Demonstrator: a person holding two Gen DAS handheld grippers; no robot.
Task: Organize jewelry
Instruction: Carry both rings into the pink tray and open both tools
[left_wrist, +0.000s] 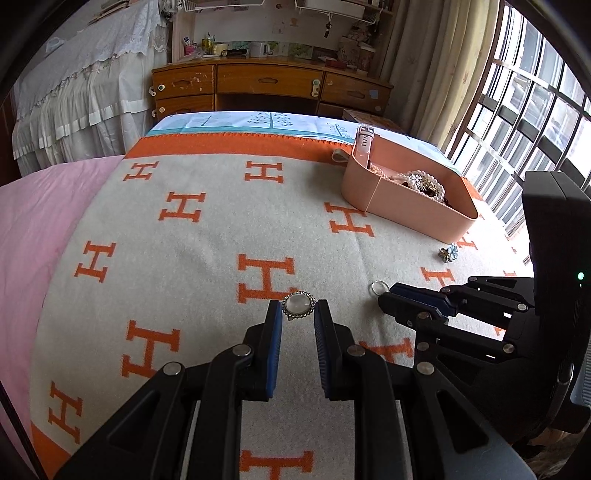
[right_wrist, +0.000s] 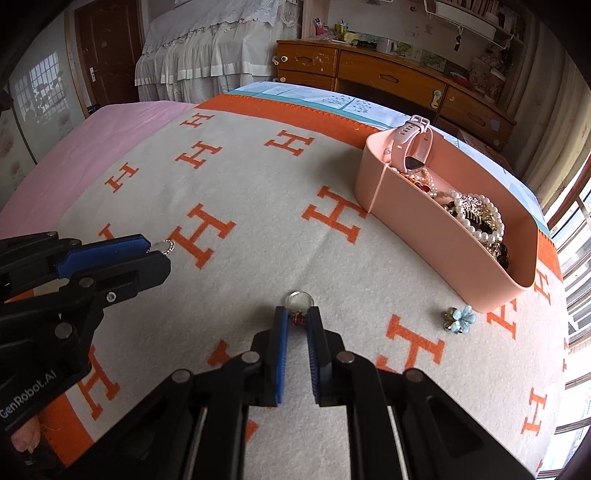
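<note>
My left gripper (left_wrist: 298, 309) has its jaws closed against the sides of a round white-stone brooch (left_wrist: 298, 304) on the blanket; it shows in the right wrist view (right_wrist: 168, 246) too. My right gripper (right_wrist: 297, 314) is closed around a silver ring with a red stone (right_wrist: 300, 301), which also shows in the left wrist view (left_wrist: 378, 287). A blue flower brooch (right_wrist: 458, 318) lies loose near the pink box (right_wrist: 424, 236). The box holds pearl strands (right_wrist: 480, 218), other jewelry and a pink watch (right_wrist: 410, 142).
The bed carries a grey blanket with orange H marks (left_wrist: 207, 236) and a pink sheet (left_wrist: 33, 221) at the left. A wooden desk (left_wrist: 269, 83) stands beyond the bed. Windows (left_wrist: 535, 122) are at the right.
</note>
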